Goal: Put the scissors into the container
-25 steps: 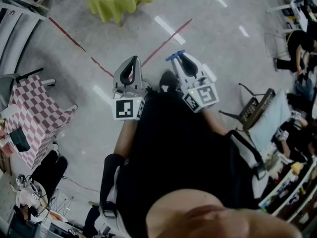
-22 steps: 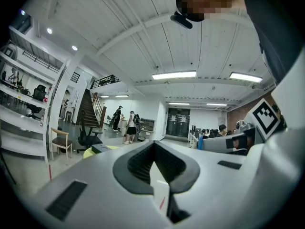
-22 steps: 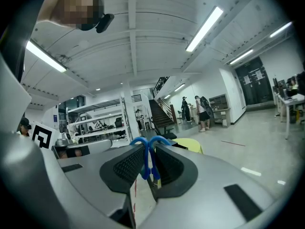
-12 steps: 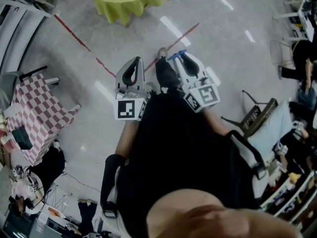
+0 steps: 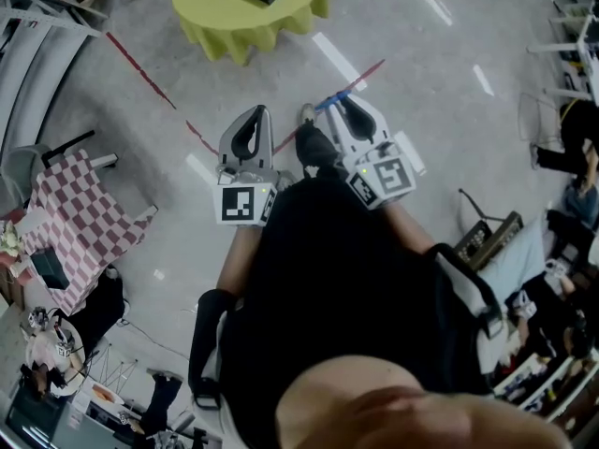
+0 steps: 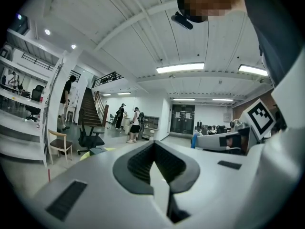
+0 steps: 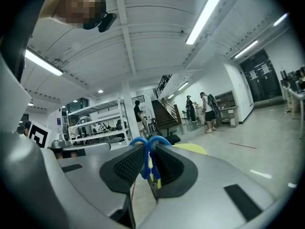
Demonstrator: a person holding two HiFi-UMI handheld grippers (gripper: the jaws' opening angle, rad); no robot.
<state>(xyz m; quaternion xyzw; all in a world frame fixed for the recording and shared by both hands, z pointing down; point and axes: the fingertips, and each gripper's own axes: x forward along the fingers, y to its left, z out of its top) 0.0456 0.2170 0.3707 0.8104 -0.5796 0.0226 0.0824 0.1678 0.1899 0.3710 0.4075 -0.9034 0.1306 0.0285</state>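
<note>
The right gripper is clamped on the blue-handled scissors, whose handle loops poke out past its jaw tips (blades hidden between the pads). Just to its left, the left gripper has its jaws pressed together on nothing. A round yellow-green draped table stands ahead of both, well apart.

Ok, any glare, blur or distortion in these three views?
Head view: light streaks glare off the glossy floor, edges bend. Left gripper view: heavy fisheye, black corners, ceiling lights blown out. Right gripper view: same fisheye; the blue scissors between the fingers look slightly soft, close to the lens.
</note>
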